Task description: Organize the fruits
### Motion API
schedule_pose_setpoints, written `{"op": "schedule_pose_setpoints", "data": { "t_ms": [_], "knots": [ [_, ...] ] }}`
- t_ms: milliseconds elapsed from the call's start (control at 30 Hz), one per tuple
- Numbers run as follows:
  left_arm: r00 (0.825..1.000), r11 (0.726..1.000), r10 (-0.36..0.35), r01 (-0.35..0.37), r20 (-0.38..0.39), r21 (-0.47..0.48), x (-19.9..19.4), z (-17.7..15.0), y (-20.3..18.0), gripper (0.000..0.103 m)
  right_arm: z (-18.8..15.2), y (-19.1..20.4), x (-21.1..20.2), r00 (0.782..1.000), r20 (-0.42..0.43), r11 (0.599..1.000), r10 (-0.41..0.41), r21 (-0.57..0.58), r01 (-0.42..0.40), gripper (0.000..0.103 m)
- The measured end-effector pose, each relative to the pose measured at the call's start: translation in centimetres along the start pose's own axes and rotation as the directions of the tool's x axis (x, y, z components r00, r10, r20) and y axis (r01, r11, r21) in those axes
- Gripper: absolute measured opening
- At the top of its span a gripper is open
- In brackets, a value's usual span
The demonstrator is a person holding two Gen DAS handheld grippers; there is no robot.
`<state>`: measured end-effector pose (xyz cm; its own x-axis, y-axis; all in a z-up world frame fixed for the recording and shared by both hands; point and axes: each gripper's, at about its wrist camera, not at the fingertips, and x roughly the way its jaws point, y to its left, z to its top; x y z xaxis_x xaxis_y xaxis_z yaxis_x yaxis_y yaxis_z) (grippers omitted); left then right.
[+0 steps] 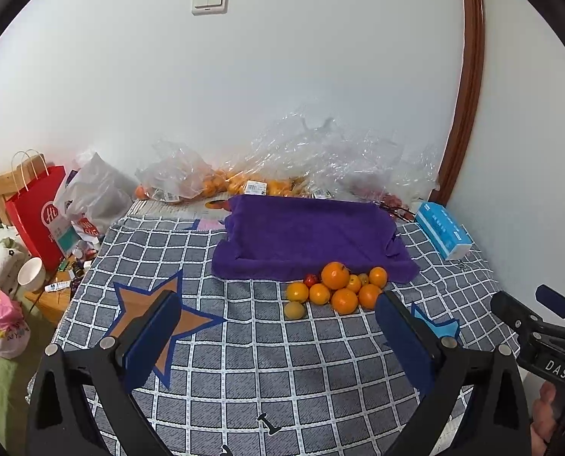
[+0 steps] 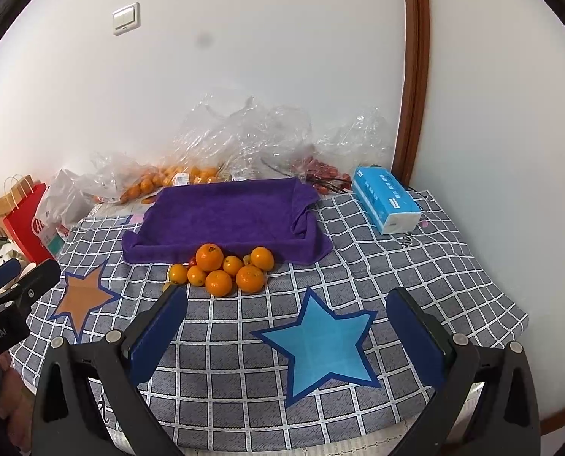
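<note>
We see both grippers, left (image 1: 278, 317) & right (image 2: 288, 309), fingers spread wide, empty, above checked cloth (image 2: 396, 266). Oranges (image 2: 221, 269) piled touching purple towel (image 2: 225, 216) front edge.

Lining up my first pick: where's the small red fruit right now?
The small red fruit sits at the pile's back left, against the purple towel, wedged between the biggest orange and the leftmost orange.

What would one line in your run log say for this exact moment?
left gripper: open, empty | right gripper: open, empty | pile of small orange fruits: untouched, before purple towel-lined tray | tray: holds no fruit
</note>
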<state>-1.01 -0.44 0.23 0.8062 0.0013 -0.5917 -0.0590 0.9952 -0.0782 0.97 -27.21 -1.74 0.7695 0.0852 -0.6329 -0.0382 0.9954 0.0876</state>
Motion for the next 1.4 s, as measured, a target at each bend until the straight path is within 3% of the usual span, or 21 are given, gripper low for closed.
{"op": "schedule_pose_setpoints", "data": {
  "t_ms": [1400],
  "knots": [
    [1.0,1.0,0.001,-0.001,-0.014,0.002,0.01,-0.25,0.13,0.103,-0.34,-0.05,-0.41,1.0,0.025,0.999,-0.008,0.034,0.007,0.103]
  ]
}}
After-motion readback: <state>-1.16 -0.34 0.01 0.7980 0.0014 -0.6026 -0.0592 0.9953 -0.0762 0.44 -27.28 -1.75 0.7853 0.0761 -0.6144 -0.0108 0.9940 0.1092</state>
